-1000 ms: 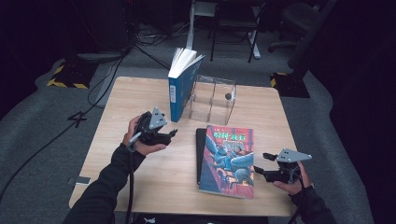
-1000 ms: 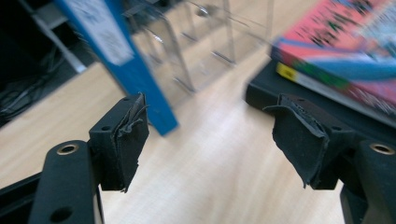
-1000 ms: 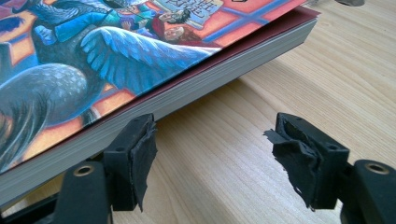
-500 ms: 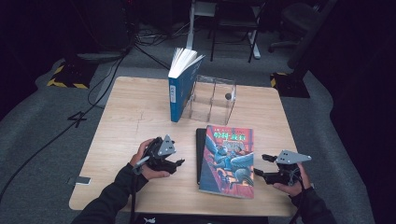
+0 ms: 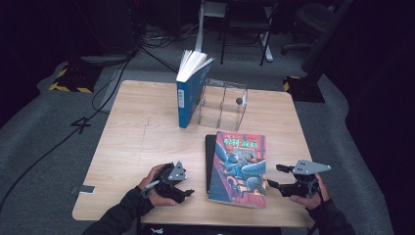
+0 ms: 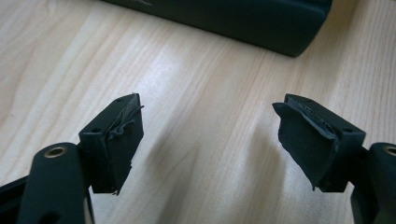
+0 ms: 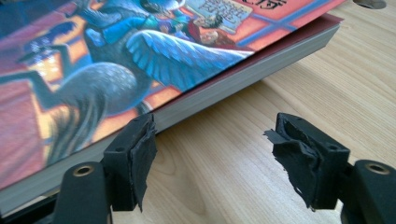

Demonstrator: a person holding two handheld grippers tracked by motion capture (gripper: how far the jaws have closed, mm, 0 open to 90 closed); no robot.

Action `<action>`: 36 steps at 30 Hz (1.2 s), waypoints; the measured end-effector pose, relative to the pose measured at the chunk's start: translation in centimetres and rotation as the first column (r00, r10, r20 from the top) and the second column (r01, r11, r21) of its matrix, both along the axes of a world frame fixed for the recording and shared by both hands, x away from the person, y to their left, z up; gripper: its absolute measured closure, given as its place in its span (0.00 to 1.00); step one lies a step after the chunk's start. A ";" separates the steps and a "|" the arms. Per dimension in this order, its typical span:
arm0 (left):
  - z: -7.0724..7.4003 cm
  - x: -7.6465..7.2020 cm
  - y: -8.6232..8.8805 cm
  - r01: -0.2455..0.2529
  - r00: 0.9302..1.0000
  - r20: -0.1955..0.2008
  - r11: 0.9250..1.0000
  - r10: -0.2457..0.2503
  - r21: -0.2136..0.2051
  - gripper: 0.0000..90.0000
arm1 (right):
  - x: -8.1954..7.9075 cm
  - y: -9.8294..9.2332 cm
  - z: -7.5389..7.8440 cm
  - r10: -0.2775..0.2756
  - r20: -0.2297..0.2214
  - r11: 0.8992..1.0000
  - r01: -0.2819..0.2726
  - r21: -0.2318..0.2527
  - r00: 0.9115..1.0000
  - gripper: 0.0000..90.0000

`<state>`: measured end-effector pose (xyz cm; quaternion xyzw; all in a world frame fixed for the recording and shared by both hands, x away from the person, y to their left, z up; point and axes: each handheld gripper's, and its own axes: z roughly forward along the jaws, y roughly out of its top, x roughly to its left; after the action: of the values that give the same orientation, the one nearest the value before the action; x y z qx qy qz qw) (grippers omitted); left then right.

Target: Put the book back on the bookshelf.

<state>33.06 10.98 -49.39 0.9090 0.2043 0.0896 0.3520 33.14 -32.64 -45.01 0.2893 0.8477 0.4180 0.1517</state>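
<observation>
Lying flat near the front of the pale wooden table (image 5: 132, 132), the colourful paperback with a winged creature on its red and blue cover (image 5: 240, 169) sits at about five o'clock from the table's middle, its dark spine turned toward nine o'clock. At nine o'clock of that book, the left gripper (image 5: 188, 192) rests low by the table's front edge in the person's left hand (image 5: 154, 188); its jaws have just been opening and stand spread wide with bare wood between them, and in the left gripper view a dark book edge (image 6: 243, 18) lies beyond the fingertips at twelve o'clock. At three o'clock of the paperback, the right gripper (image 5: 273, 177) is held in the right hand (image 5: 308, 196), pointing toward the book; its jaws are parted and pinch nothing, the near pad just beside the white page block (image 7: 224, 88). Toward twelve o'clock, a tall blue hardback with fanned white pages (image 5: 190, 90) stands upright, leaning against a clear acrylic divided stand (image 5: 222, 103).
</observation>
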 end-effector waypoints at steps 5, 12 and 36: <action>-0.5 -0.3 -0.2 0.014 1.000 -0.008 1.000 -0.014 0.009 0.25 | -0.4 0.2 0.6 0.011 -0.006 1.000 -0.011 0.016 1.000 0.34; -1.1 -0.2 -0.1 0.004 1.000 -0.020 0.999 -0.005 -0.037 0.20 | -0.9 1.2 1.3 0.048 -0.035 0.998 -0.047 0.036 0.998 0.34; -1.1 0.8 -0.9 0.018 1.000 -0.021 0.999 -0.019 -0.033 0.18 | 2.5 3.1 0.3 0.126 -0.238 0.992 -0.116 0.054 0.963 0.16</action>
<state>33.89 10.09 -50.47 0.9059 0.2010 0.0734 0.3655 35.67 -29.52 -44.73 0.2886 0.8675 0.4049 0.0161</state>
